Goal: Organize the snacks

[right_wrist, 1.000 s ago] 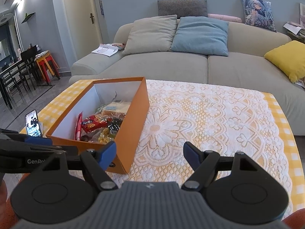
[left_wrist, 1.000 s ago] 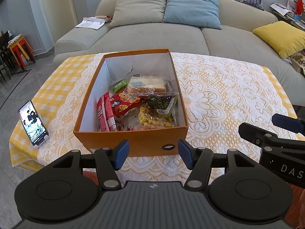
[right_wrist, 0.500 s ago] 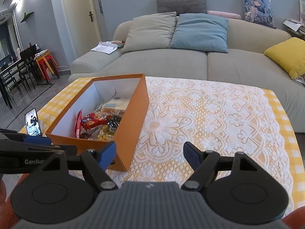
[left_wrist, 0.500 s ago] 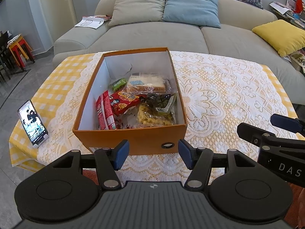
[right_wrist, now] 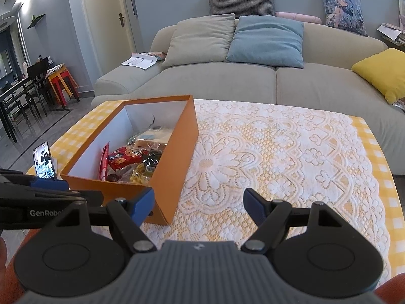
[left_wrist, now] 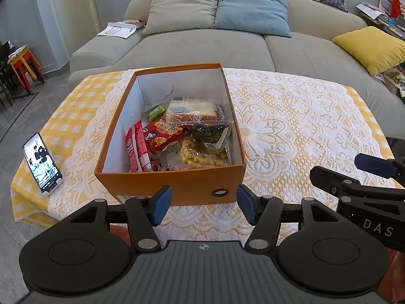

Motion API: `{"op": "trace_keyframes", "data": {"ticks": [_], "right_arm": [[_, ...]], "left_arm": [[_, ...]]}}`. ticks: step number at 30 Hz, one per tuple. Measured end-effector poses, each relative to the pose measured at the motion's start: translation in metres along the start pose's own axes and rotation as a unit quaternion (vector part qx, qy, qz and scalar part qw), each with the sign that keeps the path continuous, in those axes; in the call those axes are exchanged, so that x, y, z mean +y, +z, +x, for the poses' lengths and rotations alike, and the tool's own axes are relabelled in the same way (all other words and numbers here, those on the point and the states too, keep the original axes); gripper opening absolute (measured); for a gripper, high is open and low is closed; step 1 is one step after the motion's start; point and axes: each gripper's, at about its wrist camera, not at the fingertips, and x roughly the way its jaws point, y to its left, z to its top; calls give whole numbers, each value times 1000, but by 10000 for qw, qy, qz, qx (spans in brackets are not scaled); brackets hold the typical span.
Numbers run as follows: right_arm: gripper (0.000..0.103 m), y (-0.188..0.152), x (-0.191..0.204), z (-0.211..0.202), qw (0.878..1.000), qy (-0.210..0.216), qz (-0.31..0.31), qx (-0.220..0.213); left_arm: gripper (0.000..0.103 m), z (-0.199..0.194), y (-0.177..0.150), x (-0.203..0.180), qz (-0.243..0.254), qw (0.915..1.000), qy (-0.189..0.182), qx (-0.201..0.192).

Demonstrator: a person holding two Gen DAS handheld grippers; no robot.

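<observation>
Partly hidden snack packs (left_wrist: 177,136) fill orange box (left_wrist: 174,185); both tongs gape.

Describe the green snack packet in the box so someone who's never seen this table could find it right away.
On the lace-covered table stands an open orange box with white inner walls. Inside, behind the red bags and just left of the clear-wrapped bread slice, lies the green packet. It is the only bright green one, and smaller than its neighbours.
</observation>
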Motion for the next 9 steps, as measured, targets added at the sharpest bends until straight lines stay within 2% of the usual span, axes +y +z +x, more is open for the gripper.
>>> {"op": "trace_keyframes", "data": {"ticks": [9], "right_arm": [[76, 0, 0, 1, 10000, 17, -23, 24]], "left_arm": [[70, -1, 2, 2, -33, 10000, 21, -2]]}}
